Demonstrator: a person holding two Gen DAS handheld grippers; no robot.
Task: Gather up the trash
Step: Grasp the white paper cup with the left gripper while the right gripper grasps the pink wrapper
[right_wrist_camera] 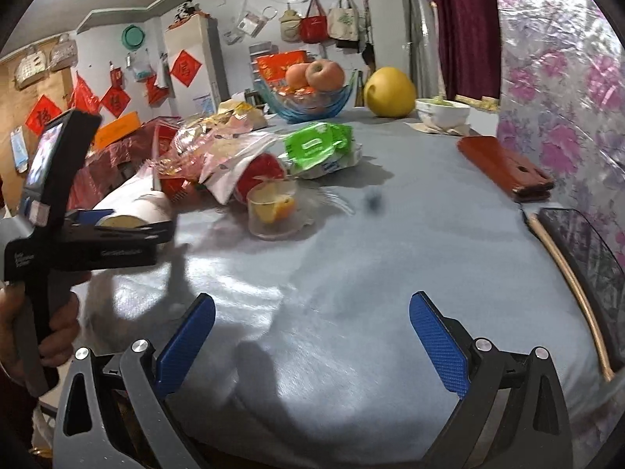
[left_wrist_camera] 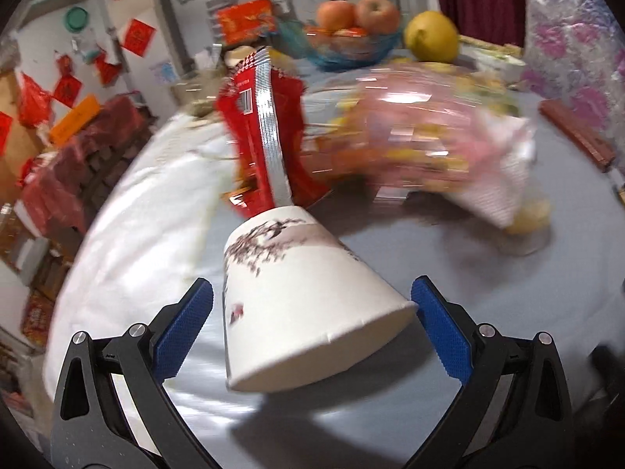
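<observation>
Grey-blue cloth covered the table (right_wrist_camera: 351, 234), with red paper decorations on the far wall at ten o'clock. Between the left gripper (left_wrist_camera: 312, 305) and its spread jaws lay a white paper cup (left_wrist_camera: 297, 293) on its side, mouth toward the camera; whether the pads touched it could not be told. A red snack wrapper (left_wrist_camera: 261, 133) stood just beyond the cup at twelve o'clock. The right gripper (right_wrist_camera: 312, 332) hung over bare cloth, jaws wide apart and empty. Ahead of it, at eleven o'clock, sat a clear plastic cup (right_wrist_camera: 273, 211) with fruit peel, crumpled wrappers (right_wrist_camera: 218, 148) and a green wipes pack (right_wrist_camera: 318, 144).
</observation>
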